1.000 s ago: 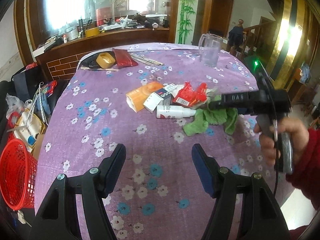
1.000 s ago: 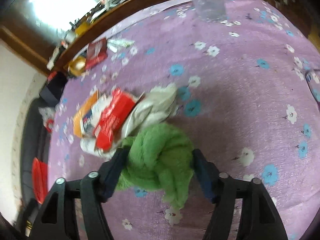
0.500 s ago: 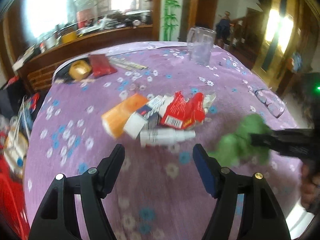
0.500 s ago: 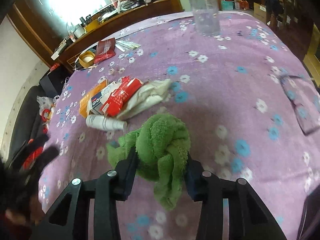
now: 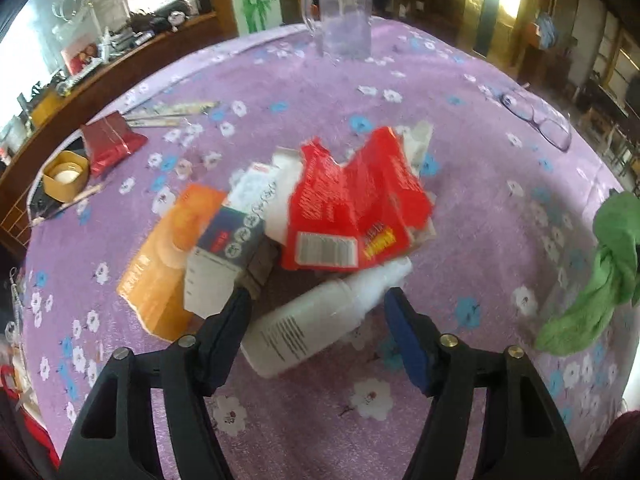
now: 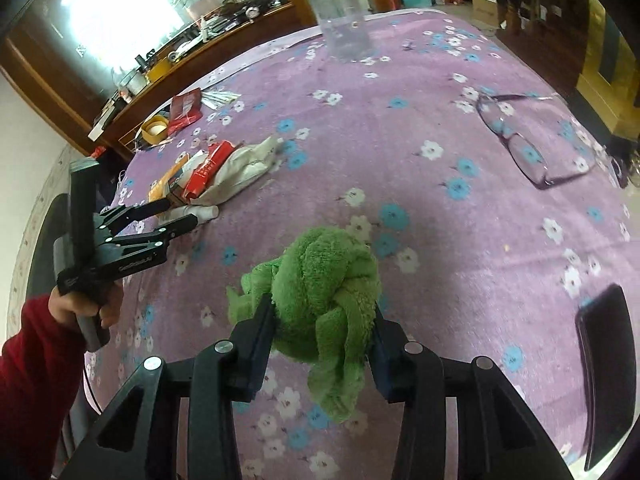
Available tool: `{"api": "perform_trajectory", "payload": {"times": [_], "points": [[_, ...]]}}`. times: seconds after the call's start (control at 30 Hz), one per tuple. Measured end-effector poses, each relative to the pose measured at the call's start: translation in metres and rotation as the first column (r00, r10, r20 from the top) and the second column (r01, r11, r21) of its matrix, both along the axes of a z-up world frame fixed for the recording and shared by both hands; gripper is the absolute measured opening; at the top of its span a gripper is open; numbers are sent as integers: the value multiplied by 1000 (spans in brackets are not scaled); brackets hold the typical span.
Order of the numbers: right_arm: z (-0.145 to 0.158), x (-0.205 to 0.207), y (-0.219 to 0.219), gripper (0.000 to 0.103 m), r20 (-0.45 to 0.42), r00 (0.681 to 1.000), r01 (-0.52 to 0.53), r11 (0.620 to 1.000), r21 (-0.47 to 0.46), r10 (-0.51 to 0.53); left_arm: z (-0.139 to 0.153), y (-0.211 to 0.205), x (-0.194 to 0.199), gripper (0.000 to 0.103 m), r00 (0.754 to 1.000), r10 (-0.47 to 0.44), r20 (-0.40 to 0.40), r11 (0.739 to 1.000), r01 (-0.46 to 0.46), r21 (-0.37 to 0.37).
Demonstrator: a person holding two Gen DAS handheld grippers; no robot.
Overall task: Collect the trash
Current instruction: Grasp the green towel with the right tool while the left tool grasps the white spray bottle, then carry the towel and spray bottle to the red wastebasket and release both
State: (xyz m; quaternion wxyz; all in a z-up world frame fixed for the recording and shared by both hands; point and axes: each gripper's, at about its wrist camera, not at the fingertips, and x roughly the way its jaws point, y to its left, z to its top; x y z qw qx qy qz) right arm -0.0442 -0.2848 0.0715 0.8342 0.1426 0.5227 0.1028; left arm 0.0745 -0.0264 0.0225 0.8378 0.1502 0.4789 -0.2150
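Tongs in the person's right hand (image 6: pixel 322 344) were clamped on a knotted green cloth (image 6: pixel 326 300), both pads pressed into its sides, and the bundle hung clear above the purple flowered worktop (image 6: pixel 460 240). From the left wrist view the same cloth (image 5: pixel 600 276) dangled at the far right edge, well apart from the trash.

Left tongs (image 5: pixel 318 326) pointed steeply down at the trash heap near the middle of the worktop, their jaws closing, with the neck end of a white plastic bottle (image 5: pixel 316 320) lying between them; the pads did not yet press on it. Just behind the bottle lay a torn red wrapper (image 5: pixel 352 216), a small blue and white carton (image 5: pixel 224 256) and an orange packet (image 5: pixel 168 264), all overlapping in one pile. A crumpled white bag (image 6: pixel 240 170) lay against the heap's far side.

Beyond the heap stood a clear glass jug (image 5: pixel 344 16). A pair of spectacles (image 6: pixel 528 144) lay off to the right, and a dark phone (image 6: pixel 604 368) near the right edge.
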Motion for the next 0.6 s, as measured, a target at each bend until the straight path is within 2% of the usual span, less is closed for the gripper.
{"api": "perform_trajectory", "payload": {"times": [0.03, 0.1, 0.2, 0.33, 0.43, 0.6], "points": [[0, -1, 0, 45, 0, 1000, 2, 1000, 2, -2, -2, -1, -2, 60, 1000, -9, -9, 1000, 9, 4], [1, -2, -1, 45, 1, 1000, 5, 1000, 4, -5, -7, -3, -10, 47, 999, -29, -31, 1000, 29, 6], [1, -2, 1, 45, 2, 1000, 5, 1000, 7, -5, -9, -7, -24, 39, 1000, -17, -22, 1000, 17, 3], [-1, -1, 9, 45, -1, 1000, 2, 1000, -2, -2, -11, -11, -32, 36, 994, 110, -4, 994, -110, -24], [-1, 1, 17, 45, 7, 1000, -10, 1000, -16, 11, -9, -11, -41, 28, 979, 202, 10, 978, -202, -47], [6, -3, 40, 45, 53, 997, -46, 996, -72, 50, 5, 2, -71, 28, 952, 305, 22, 943, -299, -149]]}}
